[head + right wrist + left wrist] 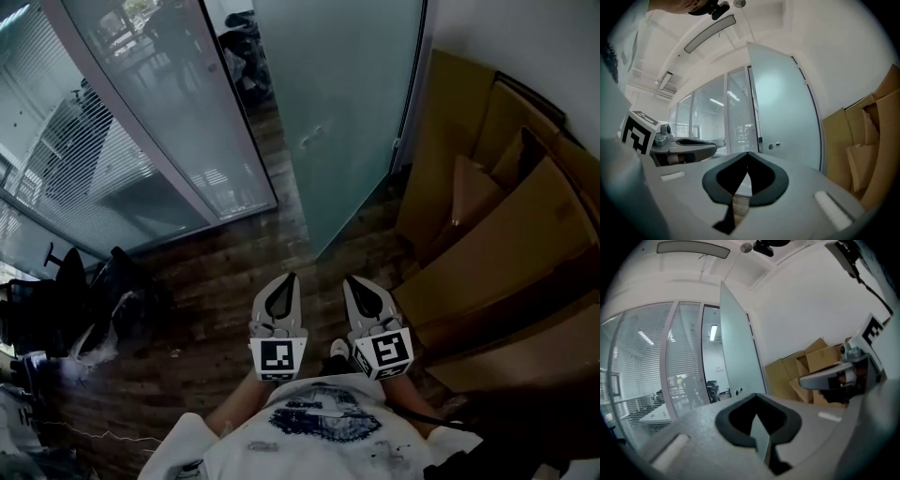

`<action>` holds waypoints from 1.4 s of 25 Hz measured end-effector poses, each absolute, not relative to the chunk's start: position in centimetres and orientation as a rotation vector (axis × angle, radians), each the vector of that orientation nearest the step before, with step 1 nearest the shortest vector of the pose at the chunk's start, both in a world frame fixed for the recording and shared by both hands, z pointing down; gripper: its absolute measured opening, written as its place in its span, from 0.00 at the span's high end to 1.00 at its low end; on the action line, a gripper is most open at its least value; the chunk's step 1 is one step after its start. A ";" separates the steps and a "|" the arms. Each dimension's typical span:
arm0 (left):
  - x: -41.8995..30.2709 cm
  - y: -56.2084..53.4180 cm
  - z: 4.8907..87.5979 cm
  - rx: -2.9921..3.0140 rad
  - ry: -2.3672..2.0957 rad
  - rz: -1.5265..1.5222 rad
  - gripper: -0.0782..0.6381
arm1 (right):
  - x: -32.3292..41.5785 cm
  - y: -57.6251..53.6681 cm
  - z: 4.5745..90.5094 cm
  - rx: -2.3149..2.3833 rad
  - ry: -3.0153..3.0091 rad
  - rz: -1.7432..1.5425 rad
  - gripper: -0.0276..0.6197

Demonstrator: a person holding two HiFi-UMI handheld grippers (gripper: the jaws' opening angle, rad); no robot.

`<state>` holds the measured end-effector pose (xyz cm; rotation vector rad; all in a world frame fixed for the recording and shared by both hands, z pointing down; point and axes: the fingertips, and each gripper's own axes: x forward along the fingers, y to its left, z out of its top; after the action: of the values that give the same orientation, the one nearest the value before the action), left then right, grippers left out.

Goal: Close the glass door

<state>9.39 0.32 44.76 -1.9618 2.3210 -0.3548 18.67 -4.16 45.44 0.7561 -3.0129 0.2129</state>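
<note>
The frosted glass door (347, 112) stands open, swung into the room, with its hinged edge by the dark frame on the right. It also shows in the left gripper view as the door (738, 352) and in the right gripper view as the door (785, 108), with small round fittings (773, 146) near its free edge. My left gripper (289, 279) and right gripper (352, 281) are side by side, close to my body, pointing level toward the door and well short of it. The left gripper (756, 397) has its tips together, holding nothing. The right gripper (747, 154) is shut too, also empty.
Flattened cardboard boxes (506, 225) lean against the wall on the right, close to the door's hinge side. A fixed glass wall with blinds (141, 141) runs along the left. Dark chairs and clutter (56, 291) sit at the lower left on the wooden floor (234, 272).
</note>
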 end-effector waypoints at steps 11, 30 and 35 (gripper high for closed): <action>9.0 -5.7 44.1 -1.920 2.338 -0.384 0.89 | 17.7 -10.8 45.4 0.696 -3.046 0.216 0.95; 1.1 -12.1 45.8 -1.898 2.423 -0.362 0.89 | 10.0 -17.5 46.9 0.635 -3.014 0.232 0.95; -2.2 -14.8 46.4 -1.907 2.427 -0.352 0.89 | 6.9 -20.1 47.2 0.642 -2.996 0.237 0.95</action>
<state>-2.22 -14.82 46.43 -1.9066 2.4275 -0.3517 6.89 -20.08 47.15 0.6422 -2.9957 0.2367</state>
